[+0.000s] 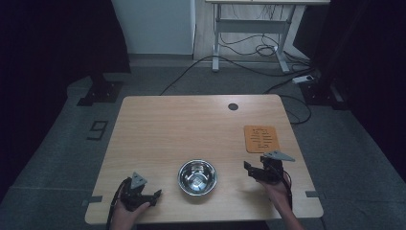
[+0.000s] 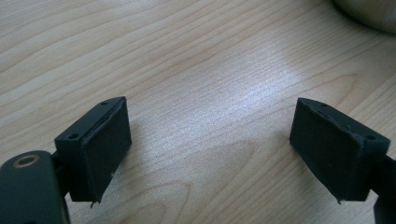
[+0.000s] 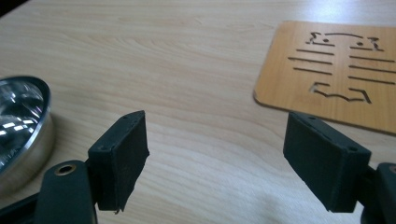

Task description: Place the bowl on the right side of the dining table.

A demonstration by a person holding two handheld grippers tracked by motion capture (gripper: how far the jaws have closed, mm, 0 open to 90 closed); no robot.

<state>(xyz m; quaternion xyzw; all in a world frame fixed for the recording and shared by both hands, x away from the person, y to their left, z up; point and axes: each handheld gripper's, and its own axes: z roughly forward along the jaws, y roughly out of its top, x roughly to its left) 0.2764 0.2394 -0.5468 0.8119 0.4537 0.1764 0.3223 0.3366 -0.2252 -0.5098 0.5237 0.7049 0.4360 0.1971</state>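
Note:
A shiny steel bowl (image 1: 197, 177) sits near the front middle of the wooden table (image 1: 182, 124). An orange cut-out card (image 1: 261, 138) lies flat toward the right edge. My left gripper (image 1: 154, 195) rests at the front left, held by a hand, jaws wide open over bare wood (image 2: 210, 140). The bowl's rim (image 2: 369, 11) shows at the top right of the left gripper view. My right gripper (image 1: 250, 168) stands open to the right of the bowl (image 3: 21, 126), just in front of the card (image 3: 336, 70), with nothing between its pads (image 3: 215, 156).
A dark round grommet hole (image 1: 233, 106) marks the table's far edge. Beyond the table stand a desk frame (image 1: 249, 33) with loose cables and a power strip (image 1: 304, 79) on the grey carpet. Dark stands flank both sides.

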